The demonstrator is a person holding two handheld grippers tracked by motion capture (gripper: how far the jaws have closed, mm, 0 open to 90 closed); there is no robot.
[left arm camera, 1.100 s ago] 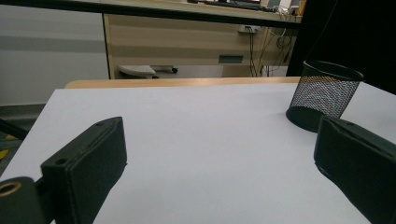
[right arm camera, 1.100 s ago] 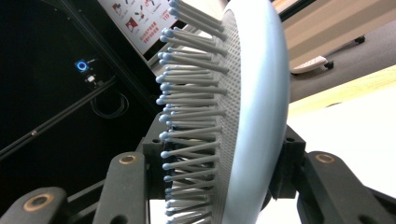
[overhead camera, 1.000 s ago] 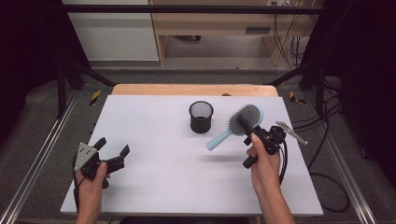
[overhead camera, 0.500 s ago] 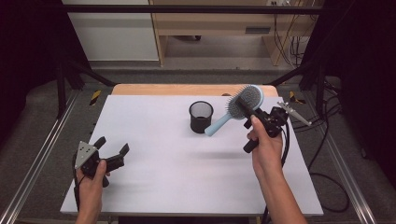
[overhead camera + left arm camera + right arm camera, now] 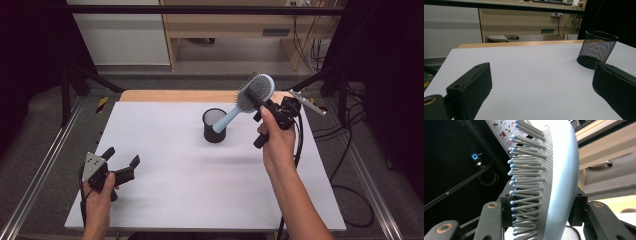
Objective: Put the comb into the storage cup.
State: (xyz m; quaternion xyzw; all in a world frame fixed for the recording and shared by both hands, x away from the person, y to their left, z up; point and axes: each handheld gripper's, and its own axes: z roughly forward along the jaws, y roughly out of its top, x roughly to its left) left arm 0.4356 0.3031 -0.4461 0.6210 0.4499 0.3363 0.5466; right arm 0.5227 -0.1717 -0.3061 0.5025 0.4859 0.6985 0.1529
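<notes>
White table top with a wooden strip along the far edge, framed by metal rails; pale cabinet and wooden desk behind, cables on grey floor. Right gripper raised, clamped across the head of a light-blue hairbrush, handle tip seemingly at the rim of the black mesh cup. Left gripper low near the front-left corner, jaws spread wide.

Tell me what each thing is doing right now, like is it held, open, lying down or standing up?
hairbrush: held up in the air by its head, tilted, handle end pointing down over the cup.
mesh cup: standing upright on the table, nothing seen inside it.
right gripper: jaws shut on the hairbrush.
left gripper: jaws open, holding nothing, low at the table's near left.
</notes>
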